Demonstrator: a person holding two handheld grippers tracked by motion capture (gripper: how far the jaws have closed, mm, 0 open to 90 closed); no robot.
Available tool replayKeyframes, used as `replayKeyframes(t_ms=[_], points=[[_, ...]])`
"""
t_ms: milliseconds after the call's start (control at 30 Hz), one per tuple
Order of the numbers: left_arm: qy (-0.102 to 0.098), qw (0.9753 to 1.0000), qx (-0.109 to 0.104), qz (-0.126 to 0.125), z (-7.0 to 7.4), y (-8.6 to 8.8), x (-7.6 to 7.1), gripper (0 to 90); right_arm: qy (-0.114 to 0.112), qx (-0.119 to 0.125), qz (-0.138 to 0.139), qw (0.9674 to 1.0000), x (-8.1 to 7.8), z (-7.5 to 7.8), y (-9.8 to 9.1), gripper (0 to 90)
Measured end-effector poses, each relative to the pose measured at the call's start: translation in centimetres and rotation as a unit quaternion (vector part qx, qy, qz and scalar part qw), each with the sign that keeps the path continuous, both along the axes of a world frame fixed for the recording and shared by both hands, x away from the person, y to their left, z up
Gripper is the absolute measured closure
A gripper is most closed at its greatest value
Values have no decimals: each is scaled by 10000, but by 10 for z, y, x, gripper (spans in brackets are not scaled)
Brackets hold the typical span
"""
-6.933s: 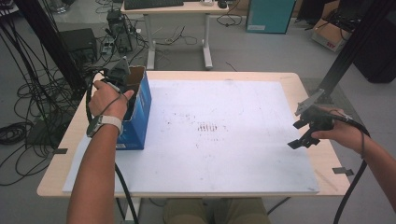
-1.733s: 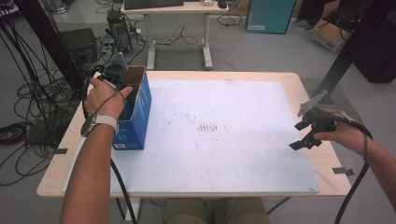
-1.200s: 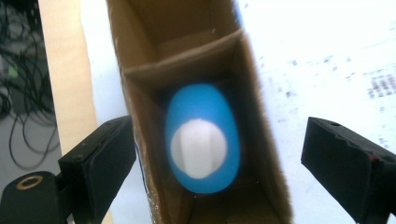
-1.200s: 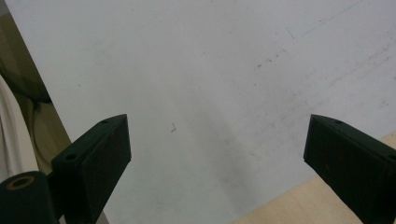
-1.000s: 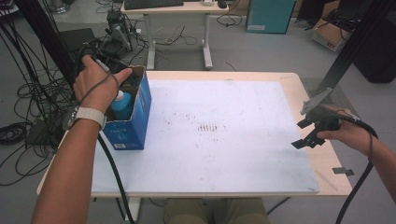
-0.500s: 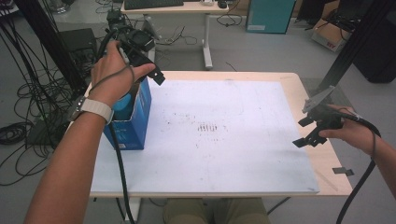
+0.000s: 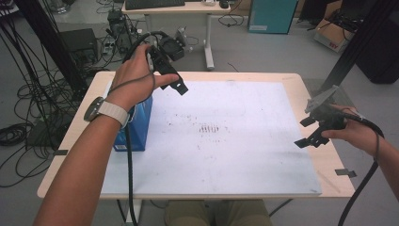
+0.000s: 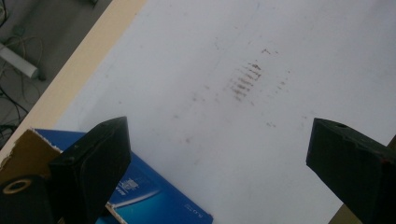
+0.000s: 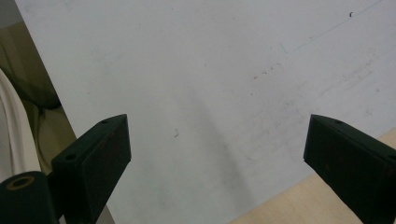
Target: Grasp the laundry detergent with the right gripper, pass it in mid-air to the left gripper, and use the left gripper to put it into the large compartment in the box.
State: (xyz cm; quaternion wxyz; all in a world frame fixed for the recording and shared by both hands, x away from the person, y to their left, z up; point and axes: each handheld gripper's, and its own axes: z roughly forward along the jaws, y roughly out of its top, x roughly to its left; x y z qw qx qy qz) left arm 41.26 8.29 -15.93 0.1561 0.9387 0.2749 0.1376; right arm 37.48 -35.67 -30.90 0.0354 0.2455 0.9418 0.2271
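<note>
Blue cardboard box (image 7: 137, 123) stands just below and behind the left gripper (image 7: 170, 75), whose 2 jaws gape with nothing between them. It looks light and crushable; gripping 1 open top wall seems best. The right gripper (image 7: 314, 133) hangs open, well apart.

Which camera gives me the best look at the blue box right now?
The high view: it shows the blue box standing at the table's left edge, partly behind the left forearm. The left gripper view catches its open top corner beyond one of the fingers.

1 blue box (image 7: 137, 126), 2 grippers
</note>
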Motion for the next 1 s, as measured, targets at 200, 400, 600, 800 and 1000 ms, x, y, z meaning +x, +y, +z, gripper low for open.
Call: replayKeyframes(t_ms=[200,400,600,800,1000], points=[[16,9996,151,-244,-9,-10,1,70,-13,28,-29,10000,-1,1,-1,76],[177,9986,263,-423,-22,-21,2,71,-9,28,-47,10000,-3,1,-3,76],[253,9977,389,-503,-32,-28,3,74,3,22,-67,10000,-3,2,-4,76],[285,9969,464,-571,-39,-32,4,73,22,31,-100,9999,-3,0,-6,76],[322,9963,523,-609,-43,-33,4,75,36,44,-81,10000,-2,-2,-6,76]])
